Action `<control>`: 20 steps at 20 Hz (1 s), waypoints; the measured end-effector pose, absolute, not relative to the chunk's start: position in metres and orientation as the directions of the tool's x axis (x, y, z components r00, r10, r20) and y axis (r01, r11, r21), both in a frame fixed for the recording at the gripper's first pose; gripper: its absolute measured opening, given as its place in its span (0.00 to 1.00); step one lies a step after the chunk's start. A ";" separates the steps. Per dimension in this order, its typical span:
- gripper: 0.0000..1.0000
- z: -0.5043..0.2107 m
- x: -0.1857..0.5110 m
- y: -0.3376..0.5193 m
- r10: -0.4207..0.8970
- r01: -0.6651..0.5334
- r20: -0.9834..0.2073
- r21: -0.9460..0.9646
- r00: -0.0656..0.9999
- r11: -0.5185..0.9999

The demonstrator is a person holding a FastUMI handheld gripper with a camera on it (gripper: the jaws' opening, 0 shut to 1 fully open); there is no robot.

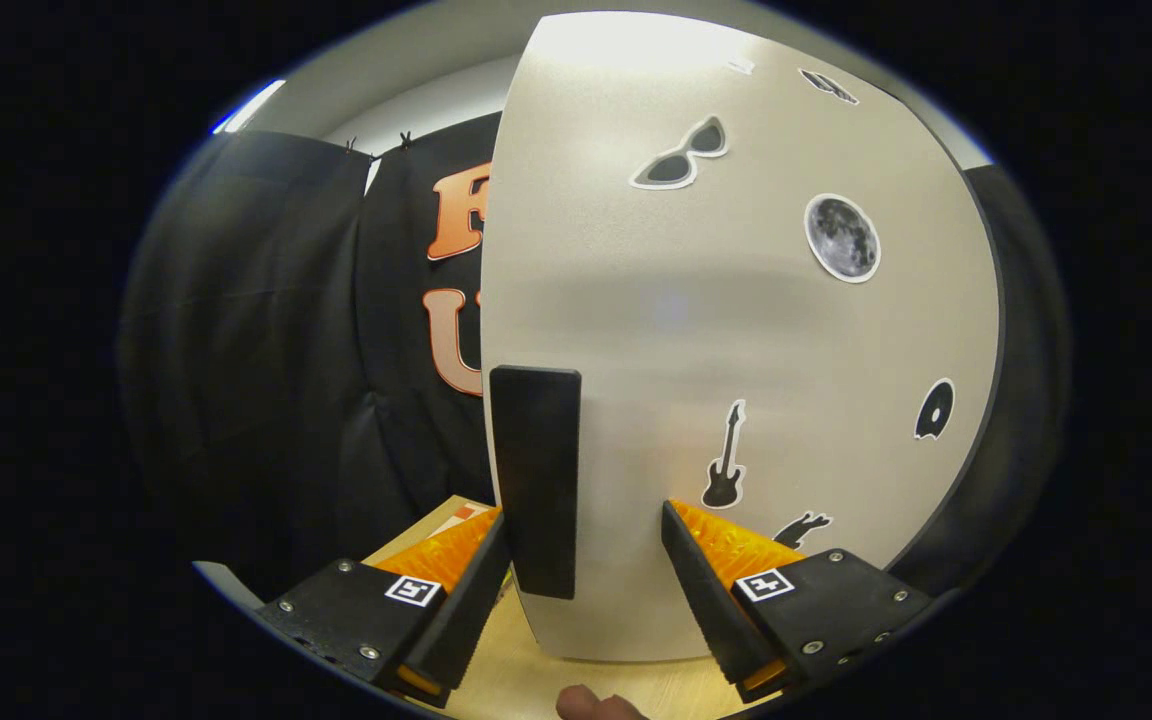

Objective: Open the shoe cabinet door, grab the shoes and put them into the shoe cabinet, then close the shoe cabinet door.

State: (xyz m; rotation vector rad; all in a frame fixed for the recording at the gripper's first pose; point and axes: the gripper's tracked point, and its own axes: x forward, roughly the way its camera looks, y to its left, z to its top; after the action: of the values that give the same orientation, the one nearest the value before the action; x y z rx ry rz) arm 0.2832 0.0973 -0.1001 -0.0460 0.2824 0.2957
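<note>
The claw [584, 560] stands wide open around the black handle [535, 480] of the shoe cabinet door [736, 330].

Its two fingers [461, 610] spread apart, one to each side of the tall upright handle, which sits closer to the left finger; whether that finger touches it cannot be told, and the right finger is clearly apart from it. The handle is fixed near the left edge of one pale door that rises just ahead of the fingers. Six stickers show on the door: sunglasses [681, 155], a moon [842, 238], a guitar [725, 460], a dark round disc [934, 409], a dark shape at the top, and another partly hidden behind the right finger. Below lies a light wooden counter [521, 680]. At the bottom edge, one fingertip of a person [591, 704] shows. Black cloth [266, 350] hangs to the left, beyond the door.
</note>
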 end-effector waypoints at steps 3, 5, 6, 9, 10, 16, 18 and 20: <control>0.92 -0.101 0.284 0.098 0.292 -0.299 -0.281 0.019 0.914 0.954; 0.92 -0.101 0.284 0.098 0.295 -0.300 -0.282 0.023 0.913 0.954; 0.92 -0.101 0.286 0.099 0.295 -0.301 -0.280 0.021 0.914 0.953; 0.92 -0.102 0.287 0.098 0.293 -0.301 -0.282 0.016 0.913 0.953; 0.92 -0.102 0.286 0.098 0.289 -0.297 -0.286 0.018 0.914 0.955; 0.92 -0.083 0.260 0.115 0.343 -0.339 -0.265 0.063 0.901 0.939; 0.92 -0.079 0.236 0.113 0.338 -0.338 -0.266 0.050 0.903 0.940; 0.92 -0.072 0.215 0.102 0.316 -0.317 -0.258 0.038 0.913 0.948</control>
State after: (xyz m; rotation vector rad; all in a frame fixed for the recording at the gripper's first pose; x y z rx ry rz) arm 0.2150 0.1022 -0.0719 -0.0047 0.2651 0.3259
